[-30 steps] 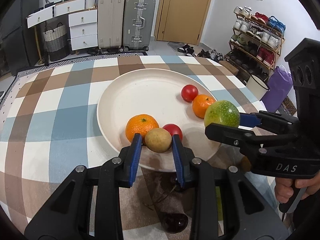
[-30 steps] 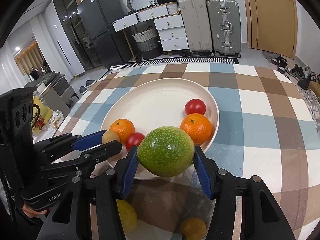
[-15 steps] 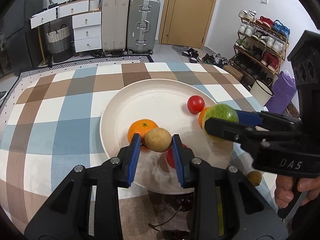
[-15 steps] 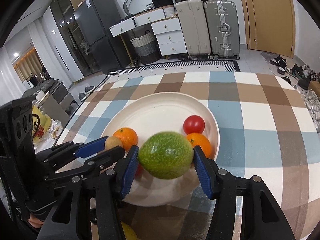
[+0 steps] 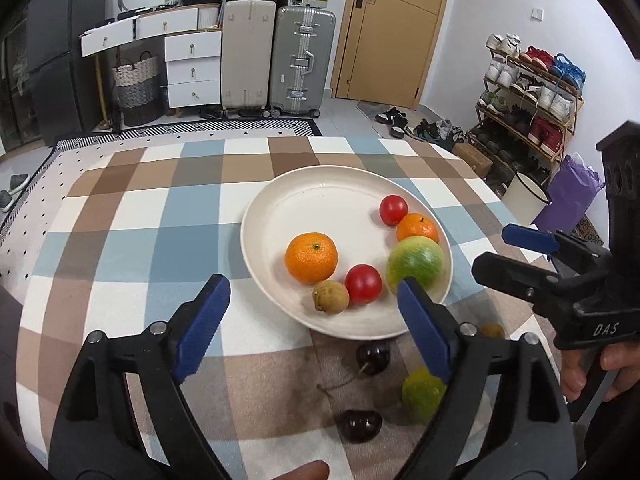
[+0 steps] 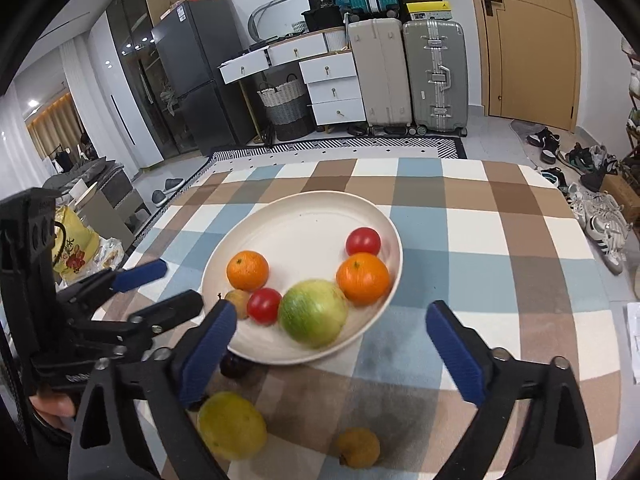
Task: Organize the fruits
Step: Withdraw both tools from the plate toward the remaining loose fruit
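A cream plate [image 5: 320,196] [image 6: 304,216] on the checked cloth holds two oranges [image 5: 311,257] [image 5: 417,227], two red tomatoes [image 5: 393,210] [image 5: 363,283], a small brown fruit [image 5: 330,297] [image 6: 239,300] and a large green fruit [image 5: 415,261] [image 6: 313,313]. My left gripper [image 5: 312,320] is open and empty, at the plate's near rim. My right gripper [image 6: 332,344] is open and empty, just behind the green fruit; it also shows in the left wrist view [image 5: 516,256]. Loose on the cloth nearer me lie a yellow-green fruit [image 6: 232,425] [image 5: 422,394], a small brown fruit [image 6: 357,447] and two dark cherries [image 5: 373,357] [image 5: 359,424].
The table's right edge lies close to the plate, with a shoe rack [image 5: 528,92] and a purple bag [image 5: 570,200] beyond it. Suitcases [image 5: 276,56] and white drawers [image 5: 192,68] stand past the far edge. A yellow bag [image 6: 74,252] sits left of the table.
Both grippers have opened and drawn back. The small brown fruit and the large green fruit have been let go and now lie in the plate.
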`<state>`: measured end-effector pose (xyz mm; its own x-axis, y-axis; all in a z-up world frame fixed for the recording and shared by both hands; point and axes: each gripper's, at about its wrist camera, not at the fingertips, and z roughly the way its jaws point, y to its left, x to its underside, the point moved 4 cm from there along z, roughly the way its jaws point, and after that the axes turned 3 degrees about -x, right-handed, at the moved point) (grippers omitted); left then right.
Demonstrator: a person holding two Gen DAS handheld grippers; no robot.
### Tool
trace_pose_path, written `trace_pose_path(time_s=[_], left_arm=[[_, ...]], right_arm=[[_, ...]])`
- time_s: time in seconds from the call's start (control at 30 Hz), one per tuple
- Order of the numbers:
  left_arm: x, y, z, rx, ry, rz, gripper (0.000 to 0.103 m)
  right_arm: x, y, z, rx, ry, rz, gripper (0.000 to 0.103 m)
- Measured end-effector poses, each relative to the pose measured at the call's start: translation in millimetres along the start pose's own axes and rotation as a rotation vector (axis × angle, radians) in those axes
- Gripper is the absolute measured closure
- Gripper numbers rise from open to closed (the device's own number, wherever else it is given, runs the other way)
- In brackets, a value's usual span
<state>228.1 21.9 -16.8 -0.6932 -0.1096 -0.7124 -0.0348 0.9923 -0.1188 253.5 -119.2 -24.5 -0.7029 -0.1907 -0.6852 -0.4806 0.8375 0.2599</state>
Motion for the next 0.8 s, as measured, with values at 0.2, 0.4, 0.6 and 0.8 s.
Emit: trace_pose_path(time_s=[0.2, 0.4, 0.6, 0.8], left_arm=[[12.7, -0.4, -30.4, -0.050, -0.024, 0.014, 0.000], [28.2, -6.0, -52.4, -0.059, -0.029, 0.022, 0.000], [44.3, -9.2, -65.2, -0.046, -0.014, 0.012, 0.000], [58.9, -10.1, -68.1, -0.051, 0.005, 0.015, 0.000]], right_arm=[[15.0, 3.9, -17.8, 0.004, 0.002, -0.017, 0.001], [26.8, 5.2, -33.3, 0.002, -0.002, -0.015, 0.001], [37.1, 3.0, -44.0, 0.006, 0.002, -0.017, 0.001], [51.3, -0.8, -55.4, 0.010, 0.008, -0.011, 0.001]])
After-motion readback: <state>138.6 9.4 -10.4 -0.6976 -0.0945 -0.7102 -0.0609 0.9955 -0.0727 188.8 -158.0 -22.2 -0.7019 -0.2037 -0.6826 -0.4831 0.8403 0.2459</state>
